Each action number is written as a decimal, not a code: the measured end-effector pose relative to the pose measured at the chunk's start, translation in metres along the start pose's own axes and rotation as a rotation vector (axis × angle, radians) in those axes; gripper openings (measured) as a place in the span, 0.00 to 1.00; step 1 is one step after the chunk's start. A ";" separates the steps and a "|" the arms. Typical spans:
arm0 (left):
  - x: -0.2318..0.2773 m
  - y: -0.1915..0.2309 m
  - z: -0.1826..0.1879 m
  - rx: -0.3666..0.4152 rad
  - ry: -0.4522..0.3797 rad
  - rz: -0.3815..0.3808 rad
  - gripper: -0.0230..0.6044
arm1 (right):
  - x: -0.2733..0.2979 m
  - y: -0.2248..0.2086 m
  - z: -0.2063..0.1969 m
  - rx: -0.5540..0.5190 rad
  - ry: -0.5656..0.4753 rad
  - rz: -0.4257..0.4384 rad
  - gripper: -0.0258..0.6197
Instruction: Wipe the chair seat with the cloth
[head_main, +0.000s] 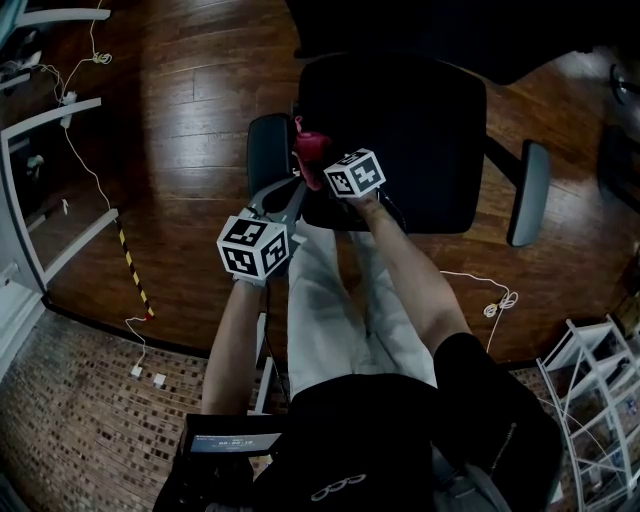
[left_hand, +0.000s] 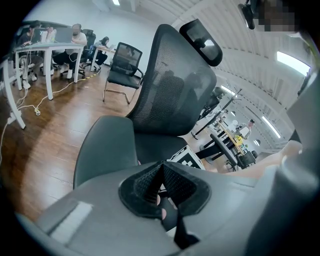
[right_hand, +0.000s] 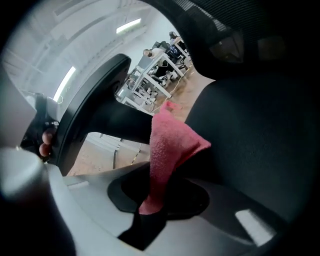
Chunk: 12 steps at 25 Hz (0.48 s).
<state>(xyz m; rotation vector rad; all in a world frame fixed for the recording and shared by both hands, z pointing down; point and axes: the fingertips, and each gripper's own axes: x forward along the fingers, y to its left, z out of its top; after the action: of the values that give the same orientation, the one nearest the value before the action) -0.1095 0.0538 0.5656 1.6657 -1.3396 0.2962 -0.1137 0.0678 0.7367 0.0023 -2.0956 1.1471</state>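
Closest in, the person's dark-shirted torso (head_main: 380, 440) and pale trouser legs (head_main: 325, 320) fill the near part of the head view, above a wide wooden floor (head_main: 180, 110). Beyond the knees is the black office chair (head_main: 400, 60), its mesh back on the far side and its seat (head_main: 420, 150) turned toward the person. It has one padded armrest on the left (head_main: 268, 150) and a second armrest (head_main: 527, 192) on the right. Both grippers are over the seat's near left corner. The left gripper (head_main: 288, 195) is clenched on nothing, its pads pressed together in its own view, and it hangs just beside the left armrest. The right gripper (head_main: 322, 165) is clamped on the pink cloth (head_main: 312, 148), which sticks out past the jaws in a bunched fold at the seat's left edge, between armrest and cushion. Whether it touches the fabric I cannot tell. I'd judge the wiping to be at one end of a stroke, since most of the seat lies to the right of the cloth. The next move, as I see it, calls for pressing the fold down onto the cushion and sweeping it rightward, with the grasp kept tight so the cloth does not slip out.
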 end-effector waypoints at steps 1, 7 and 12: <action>0.000 0.000 0.000 0.001 -0.001 0.001 0.03 | -0.005 -0.007 -0.002 0.010 -0.004 -0.015 0.15; -0.002 0.001 -0.001 0.007 -0.003 0.005 0.03 | -0.051 -0.056 -0.027 0.053 -0.010 -0.127 0.15; -0.001 0.001 -0.001 0.010 -0.002 0.010 0.03 | -0.101 -0.101 -0.048 0.073 -0.021 -0.248 0.15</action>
<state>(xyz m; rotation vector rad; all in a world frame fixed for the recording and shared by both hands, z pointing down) -0.1104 0.0552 0.5657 1.6687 -1.3505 0.3080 0.0215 0.0091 0.7654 0.3008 -2.0043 1.0751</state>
